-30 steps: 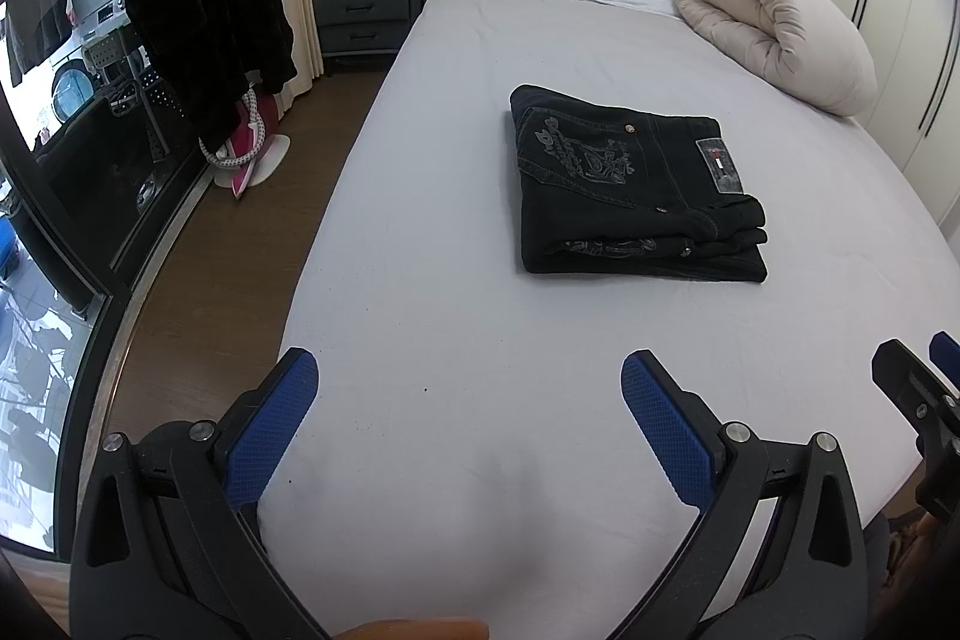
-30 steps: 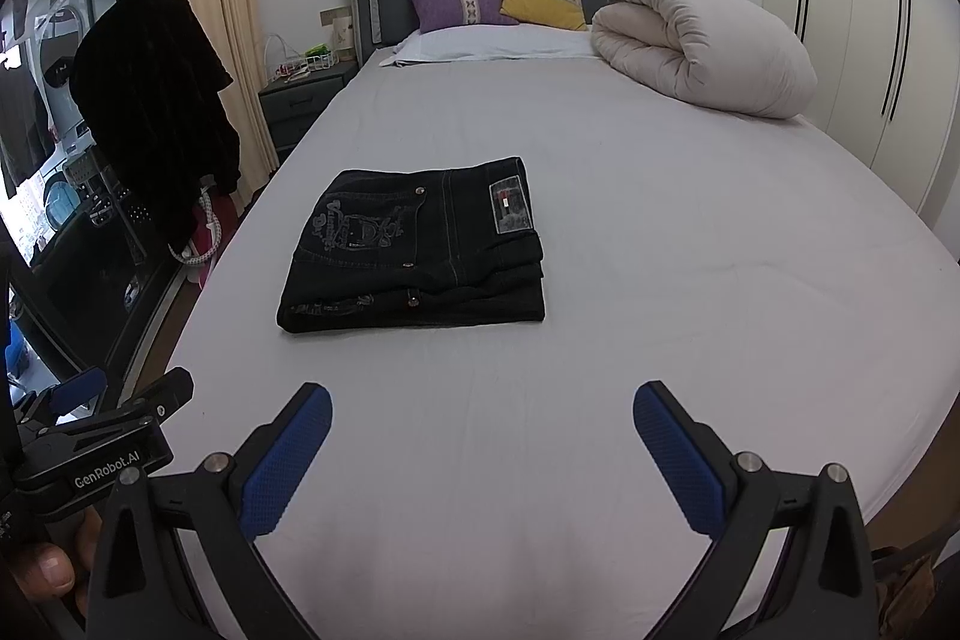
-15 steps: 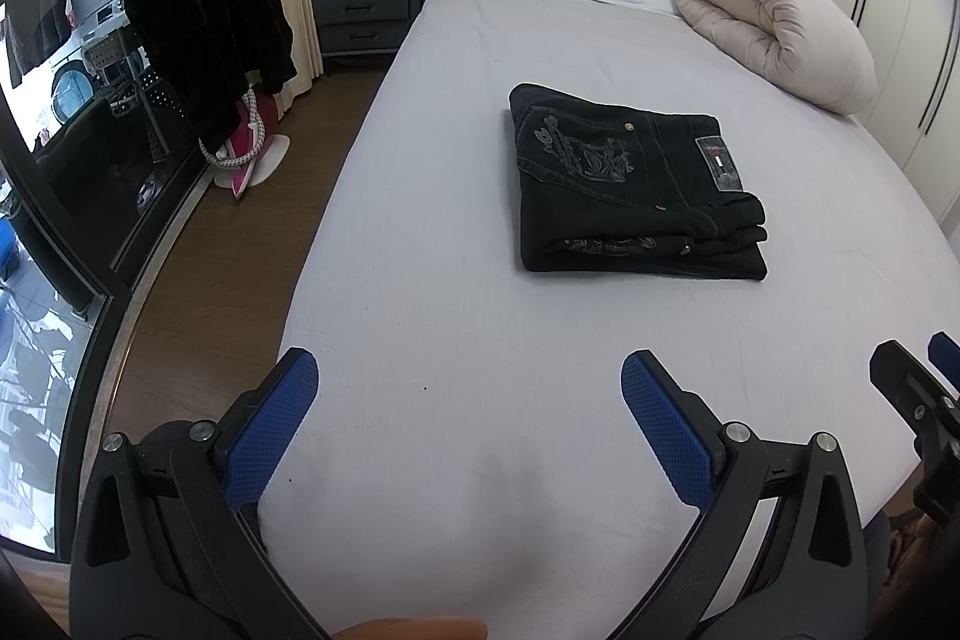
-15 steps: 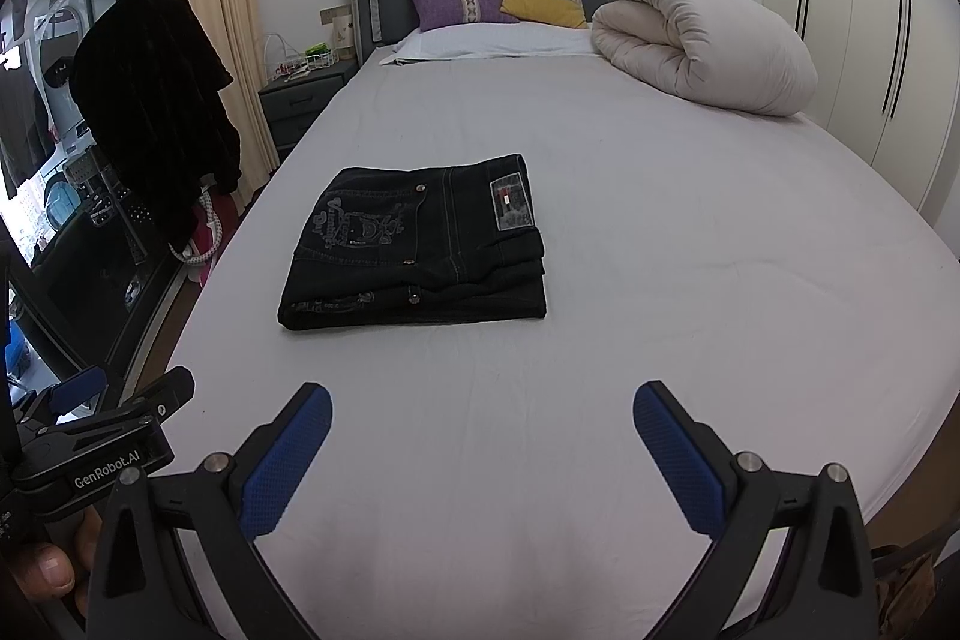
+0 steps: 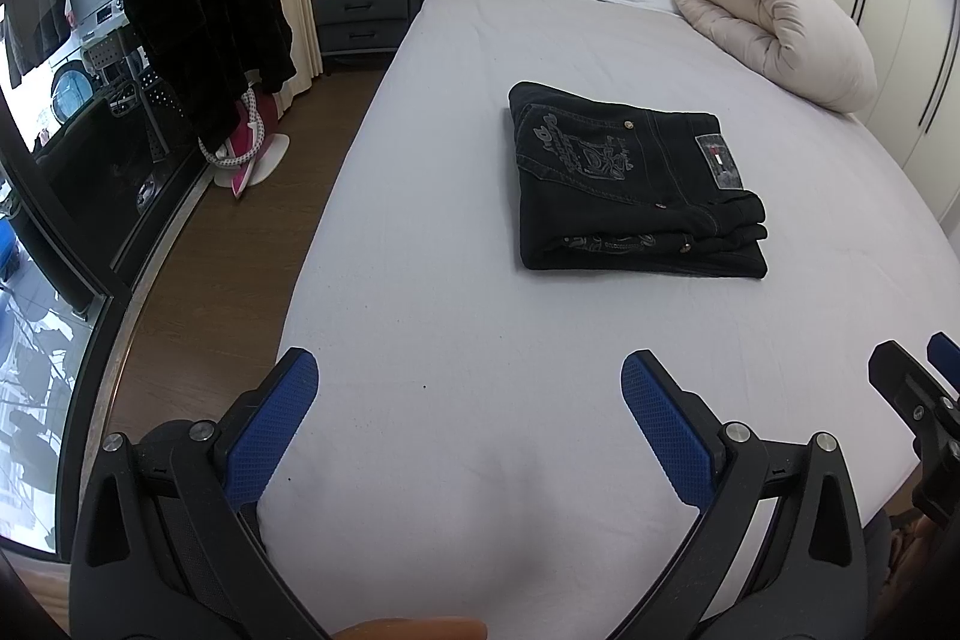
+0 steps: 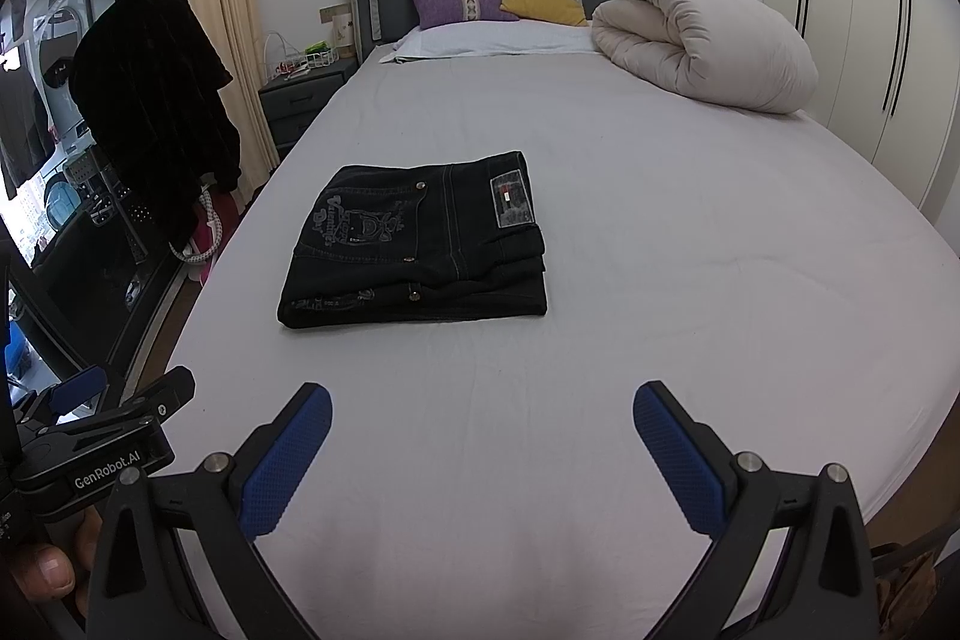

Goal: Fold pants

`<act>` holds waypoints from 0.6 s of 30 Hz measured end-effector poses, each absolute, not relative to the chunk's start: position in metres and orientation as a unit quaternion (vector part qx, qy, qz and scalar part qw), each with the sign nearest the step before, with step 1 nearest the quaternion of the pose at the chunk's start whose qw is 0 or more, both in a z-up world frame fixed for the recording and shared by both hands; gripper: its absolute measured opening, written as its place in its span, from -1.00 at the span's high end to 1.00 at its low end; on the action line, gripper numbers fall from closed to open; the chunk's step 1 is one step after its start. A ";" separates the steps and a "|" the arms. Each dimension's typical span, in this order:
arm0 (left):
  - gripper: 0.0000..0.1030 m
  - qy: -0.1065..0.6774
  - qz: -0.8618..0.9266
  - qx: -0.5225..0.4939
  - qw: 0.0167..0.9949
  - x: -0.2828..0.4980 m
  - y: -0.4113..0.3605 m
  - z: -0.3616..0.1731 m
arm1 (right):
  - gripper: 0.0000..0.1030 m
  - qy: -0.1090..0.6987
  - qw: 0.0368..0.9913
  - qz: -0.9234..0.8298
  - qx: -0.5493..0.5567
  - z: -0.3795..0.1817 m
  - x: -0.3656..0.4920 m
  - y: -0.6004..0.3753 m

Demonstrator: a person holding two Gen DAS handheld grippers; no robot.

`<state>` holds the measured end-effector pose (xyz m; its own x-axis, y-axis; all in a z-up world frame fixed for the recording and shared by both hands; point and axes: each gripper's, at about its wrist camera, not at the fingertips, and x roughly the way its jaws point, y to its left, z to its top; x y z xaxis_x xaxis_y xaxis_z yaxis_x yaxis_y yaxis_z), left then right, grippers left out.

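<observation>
— Hovering over the near edge of the bed (image 5: 420, 196), we hold both claws clear of the black pants (image 5: 630, 184), which lie folded flat on the sheet toward the middle of the mattress. Reading left to right: a dark coat (image 5: 204, 10) hangs by the window, then the nightstand (image 5: 360, 10), then the pants, then a rolled duvet (image 5: 774, 22) at the far right.

— Which claw sits nearer?

— From the left gripper (image 5: 468, 400) the stack lies ahead and to the right; from the right gripper (image 6: 480, 424) it lies ahead and a little left (so we judge it roughly between the two, neither plainly closer). Its long axis runs across the bed, stacked edges facing us. Both sets of jaws stand wide apart, holding nothing, well short of the cloth.

— And the task?

— We judge the folding finished: layers stacked square, waistband label on top. Any further move would mean reaching forward and inward.

— What differs from half a second ago?

— Almost nothing. Pants, pillows and both claws sit where they were, jaws just as wide.
</observation>
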<state>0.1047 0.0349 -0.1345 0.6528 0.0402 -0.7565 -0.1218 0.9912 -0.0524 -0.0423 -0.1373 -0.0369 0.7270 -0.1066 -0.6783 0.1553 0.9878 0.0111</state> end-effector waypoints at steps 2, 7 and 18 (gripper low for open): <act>-1.00 0.414 0.044 -0.049 0.908 0.105 0.035 -0.134 | -1.00 0.363 0.929 -0.071 0.034 -0.037 -0.042 -0.137; -1.00 0.414 0.045 -0.049 0.908 0.104 0.035 -0.134 | -1.00 0.363 0.929 -0.070 0.034 -0.037 -0.042 -0.138; -1.00 0.415 0.044 -0.049 0.908 0.105 0.036 -0.134 | -1.00 0.363 0.929 -0.070 0.034 -0.038 -0.043 -0.137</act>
